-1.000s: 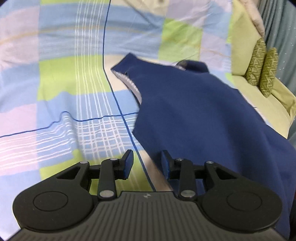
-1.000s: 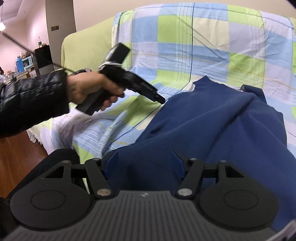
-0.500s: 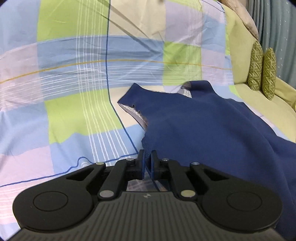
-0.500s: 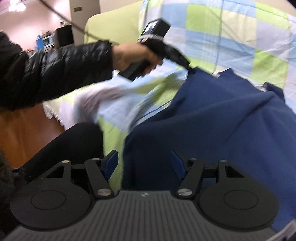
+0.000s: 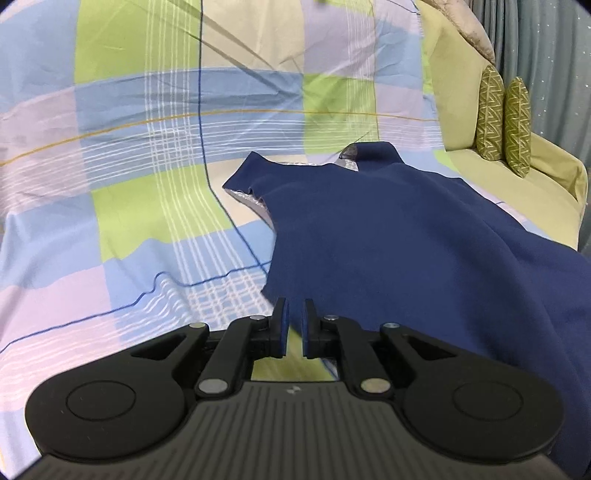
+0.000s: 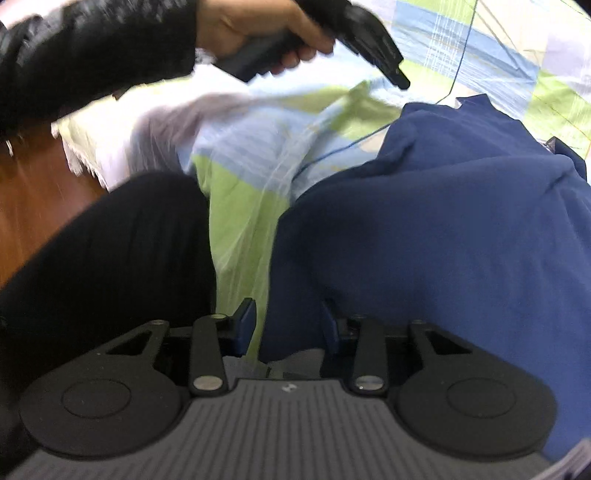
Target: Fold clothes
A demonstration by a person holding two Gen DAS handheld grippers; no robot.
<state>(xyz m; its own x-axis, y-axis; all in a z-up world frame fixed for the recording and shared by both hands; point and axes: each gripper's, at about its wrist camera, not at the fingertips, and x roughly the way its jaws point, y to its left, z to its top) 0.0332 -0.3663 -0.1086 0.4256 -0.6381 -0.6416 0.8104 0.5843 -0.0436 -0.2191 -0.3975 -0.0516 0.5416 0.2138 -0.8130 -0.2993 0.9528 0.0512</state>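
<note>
While your left gripper point(image 5: 293, 325) points down over the sofa, its jaws stand nearly closed, with only a narrow slit between the blue pads. The near corner of the navy garment point(image 5: 406, 240) runs down into that slit, so the pads appear to pinch its edge. From there the garment spreads up and to the right across the checked sheet point(image 5: 147, 184), its shoulders and collar at the far end and pale lining showing along its left edge. Two green patterned cushions point(image 5: 504, 122) stand upright against the sofa back on the right.

From your right wrist camera, your right gripper point(image 6: 286, 326) hangs low over the garment's point(image 6: 443, 240) near hem. Its jaws are closing, and the hem's left edge sits between them, but the left pad stands clear of the cloth, over the checked sheet point(image 6: 240, 206). Your left hand point(image 6: 255, 26), in a black sleeve point(image 6: 92, 55), holds the other gripper at the top, its tip beside the garment's far corner; motion blur hides the contact there. Your dark-clad leg point(image 6: 110, 258) fills the lower left.
</note>
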